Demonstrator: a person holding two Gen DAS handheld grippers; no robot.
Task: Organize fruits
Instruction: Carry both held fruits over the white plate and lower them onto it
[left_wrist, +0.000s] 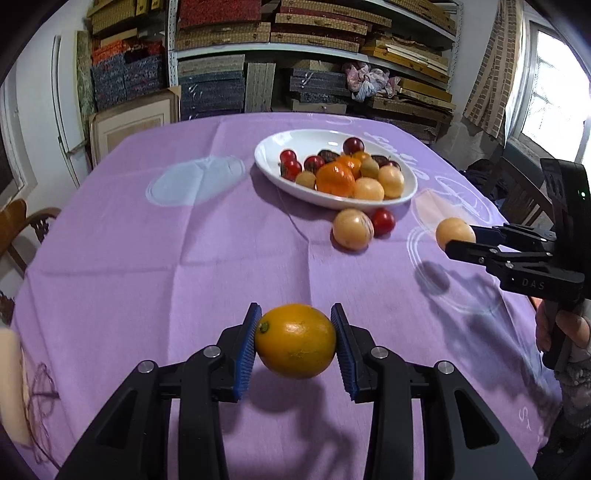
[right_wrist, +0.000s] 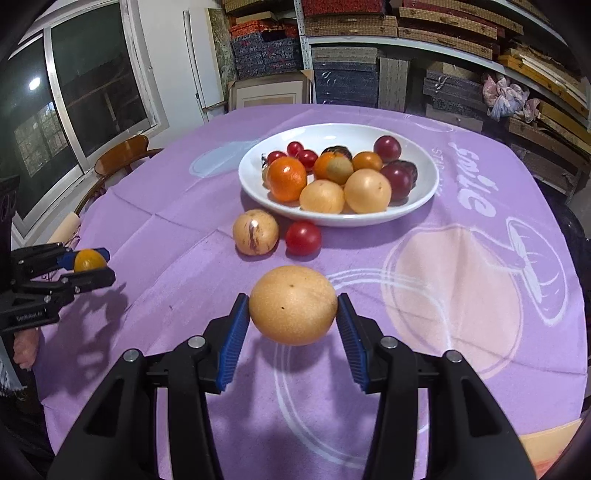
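My left gripper (left_wrist: 295, 341) is shut on an orange (left_wrist: 295, 339) and holds it above the purple tablecloth; it also shows in the right wrist view (right_wrist: 88, 264). My right gripper (right_wrist: 292, 317) is shut on a tan round fruit (right_wrist: 292, 304), held above the cloth; it also shows in the left wrist view (left_wrist: 456, 238). A white oval plate (right_wrist: 424, 199) (left_wrist: 266, 147) holds several fruits: oranges, tan fruits, red and dark ones. A tan striped fruit (right_wrist: 255, 232) (left_wrist: 352, 229) and a red tomato (right_wrist: 303, 238) (left_wrist: 383, 220) lie on the cloth just in front of the plate.
The table with the purple cloth (left_wrist: 184, 240) fills both views. Shelves of stacked boxes (left_wrist: 314, 55) stand behind it. A wooden chair (right_wrist: 122, 153) is at the left side, by a window (right_wrist: 74, 85). A hand (left_wrist: 565, 328) holds the right gripper's handle.
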